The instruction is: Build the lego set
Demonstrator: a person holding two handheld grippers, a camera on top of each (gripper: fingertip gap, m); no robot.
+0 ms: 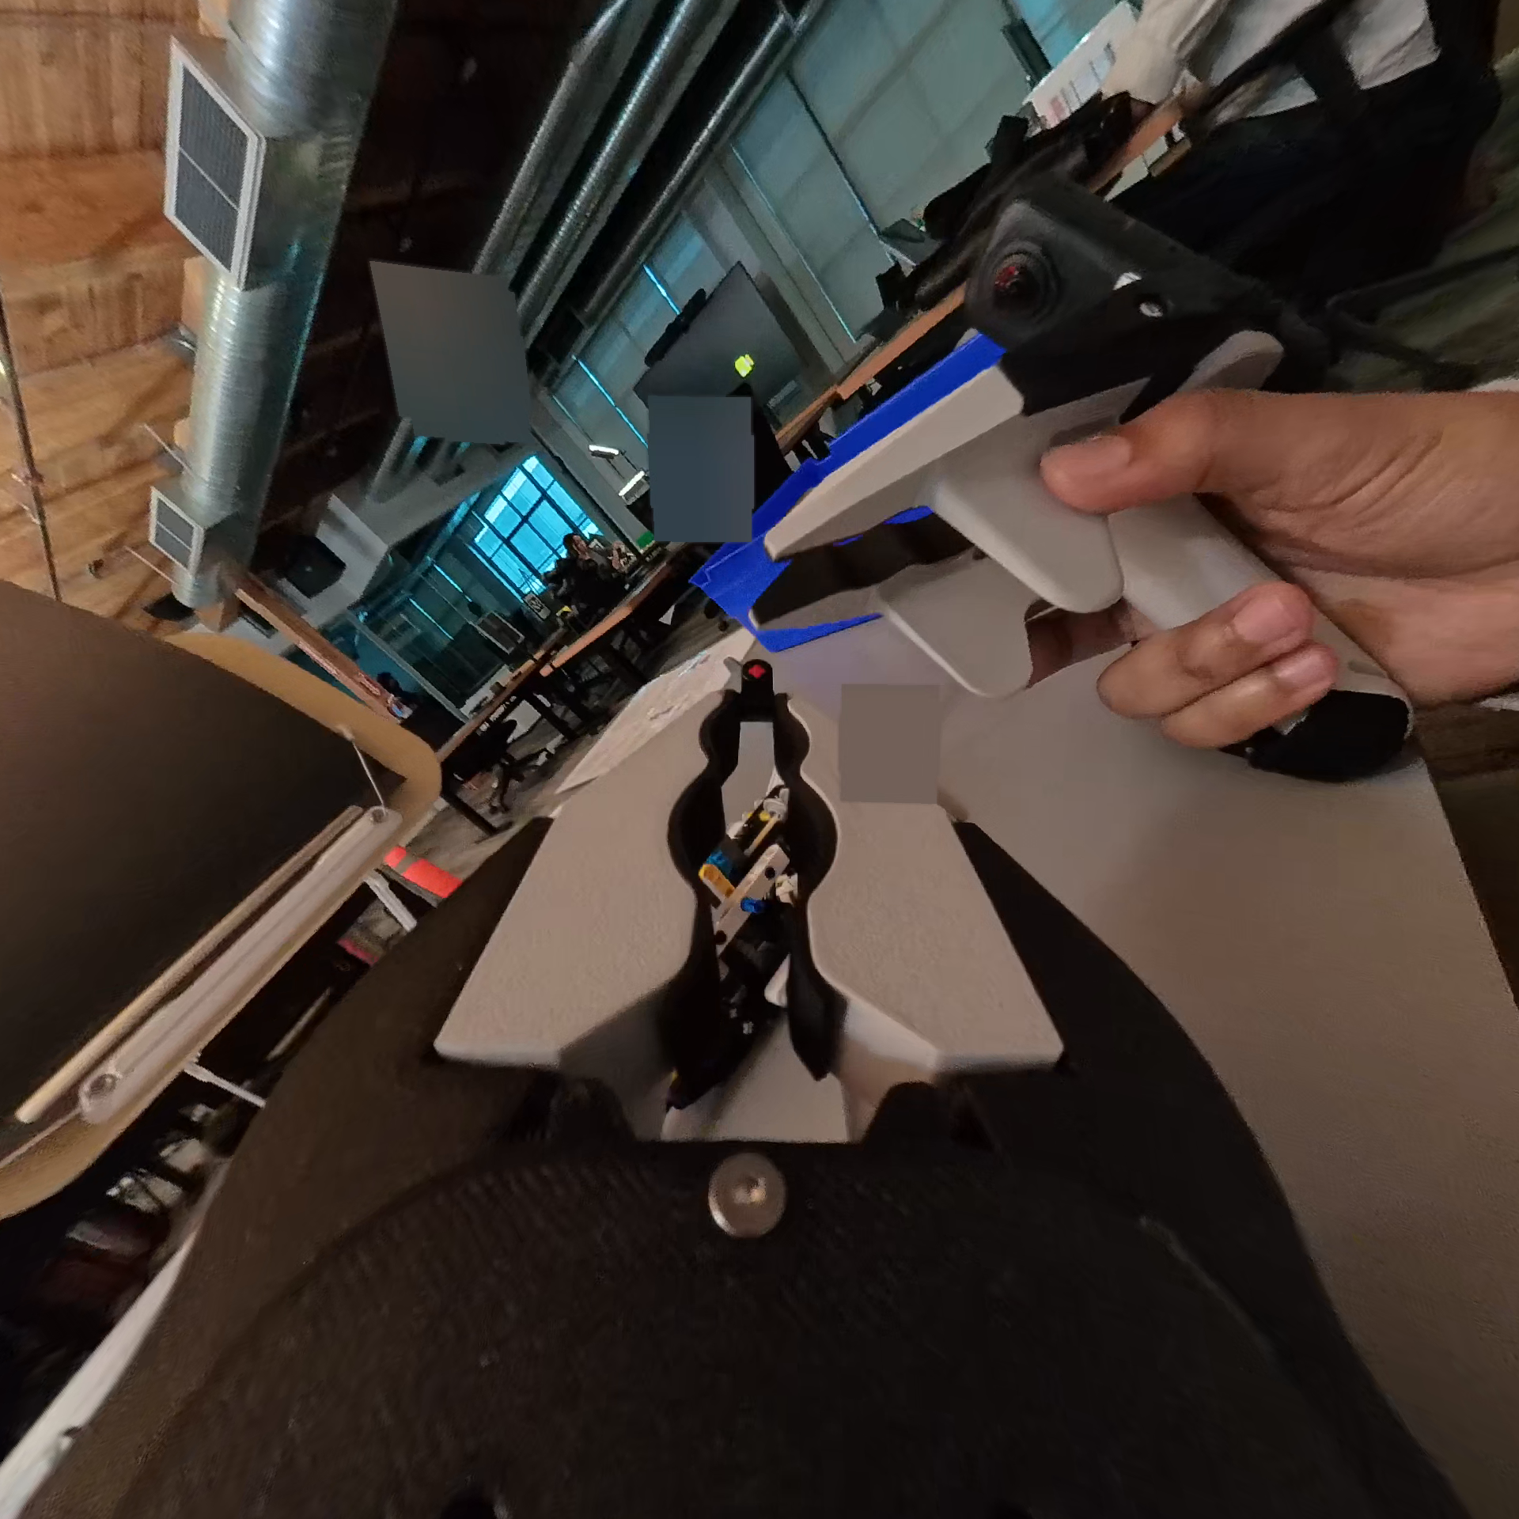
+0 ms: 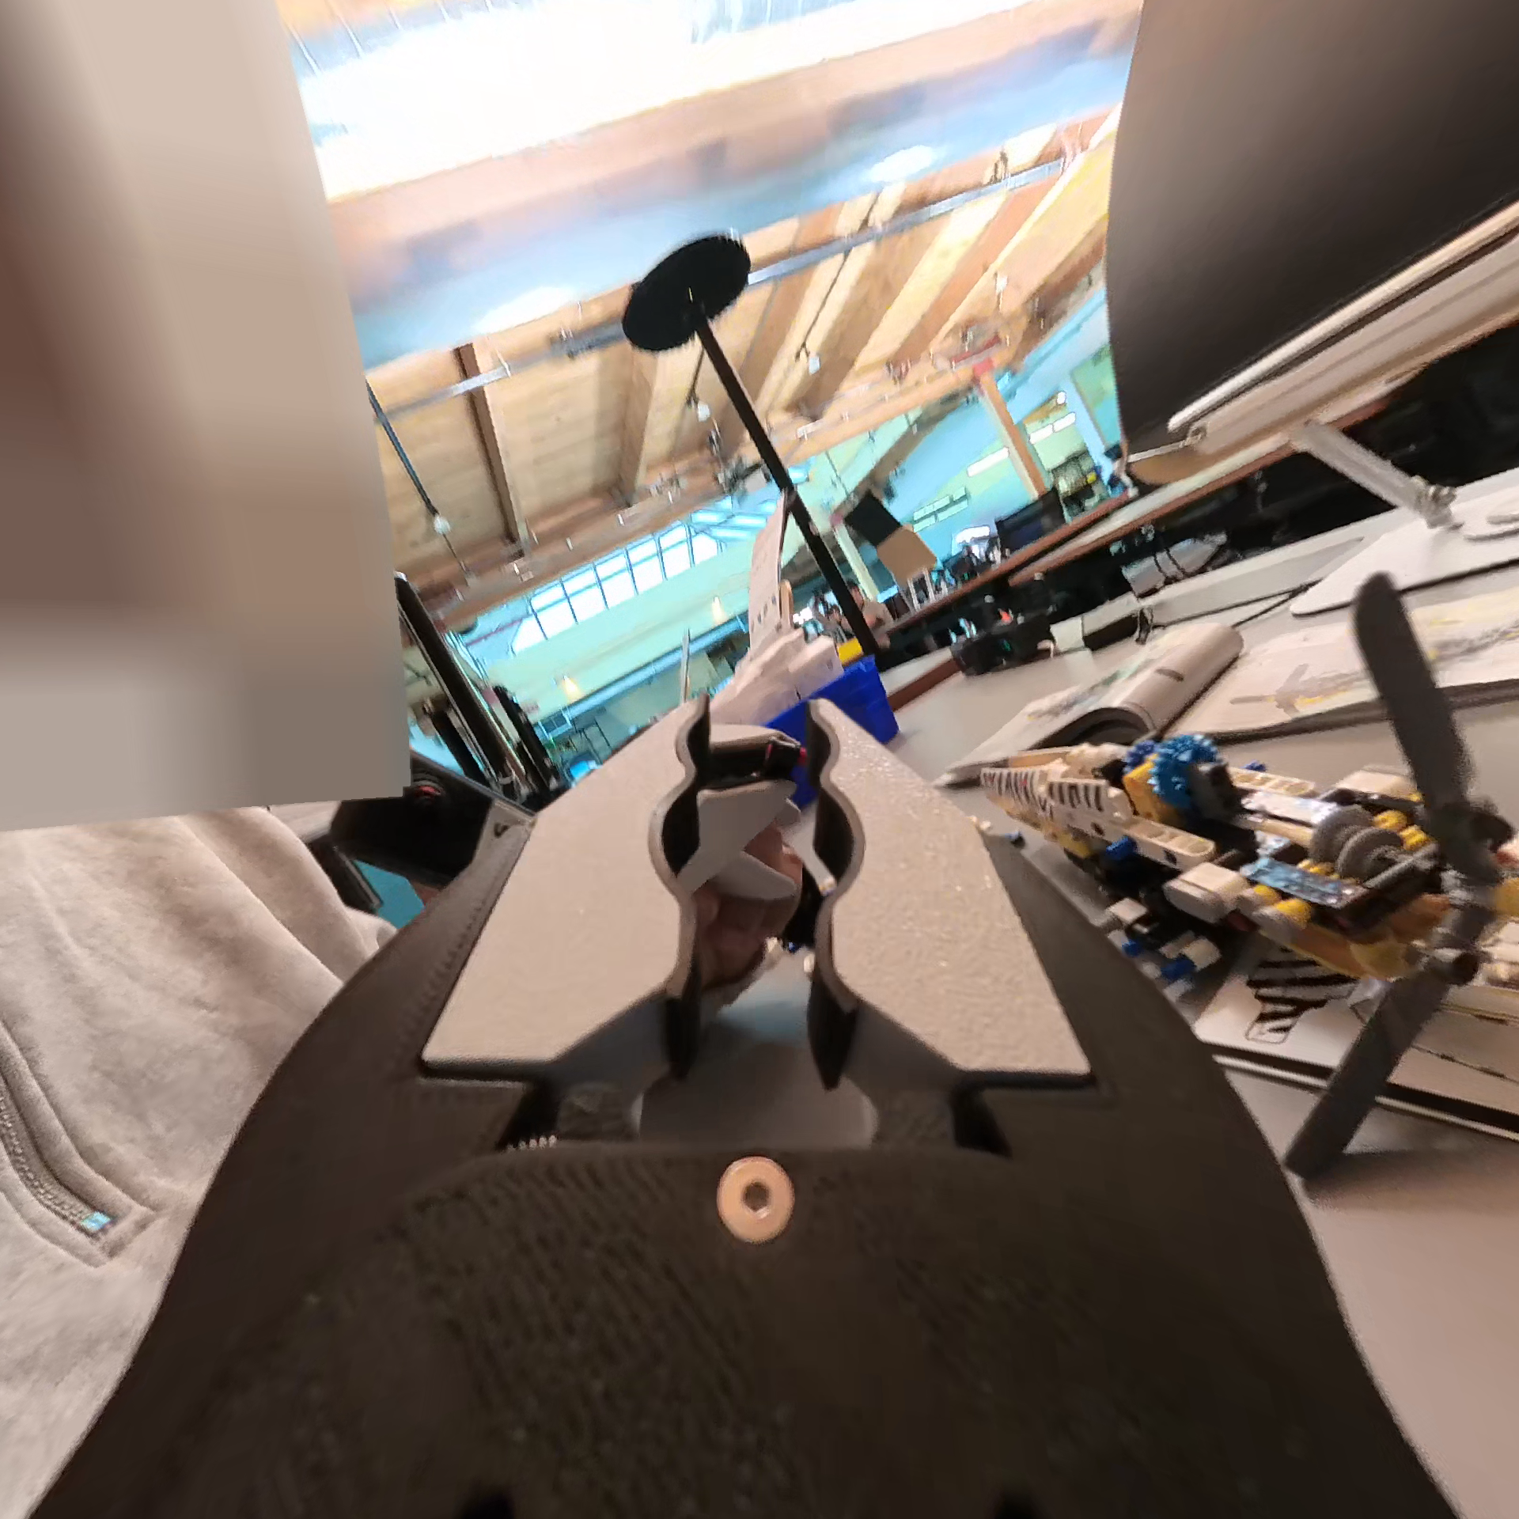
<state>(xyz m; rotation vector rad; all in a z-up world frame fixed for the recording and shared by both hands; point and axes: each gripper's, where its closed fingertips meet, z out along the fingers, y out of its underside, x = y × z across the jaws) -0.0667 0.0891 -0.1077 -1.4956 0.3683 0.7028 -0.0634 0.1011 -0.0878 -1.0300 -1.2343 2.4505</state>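
Observation:
The part-built lego plane (image 2: 1216, 830), yellow, white and blue with a black propeller (image 2: 1410, 723), lies on an open booklet to the right. It also shows through my left gripper's gap (image 1: 750, 884). My left gripper (image 1: 754, 708) is shut on a small black piece with a red end (image 1: 756, 681). It also shows in the right wrist view (image 2: 777, 760). My right gripper (image 2: 760, 717) is narrowly open and empty, facing the left one; a hand holds it in the left wrist view (image 1: 740, 593). A long black axle with a black gear (image 2: 686, 283) rises beyond it; its holder is hidden.
A blue bin (image 2: 851, 711) stands just past the right gripper's tips, also in the left wrist view (image 1: 793, 526). A monitor on a stand (image 2: 1315, 205) is at the right, open instruction booklets (image 2: 1151, 686) lie behind the plane, and a grey sweater (image 2: 123, 1027) is at the left. The grippers are tip to tip, or close to it. The part-built lego plane (image 2: 1216, 830) is about 12 cm from both grippers' fingertips.

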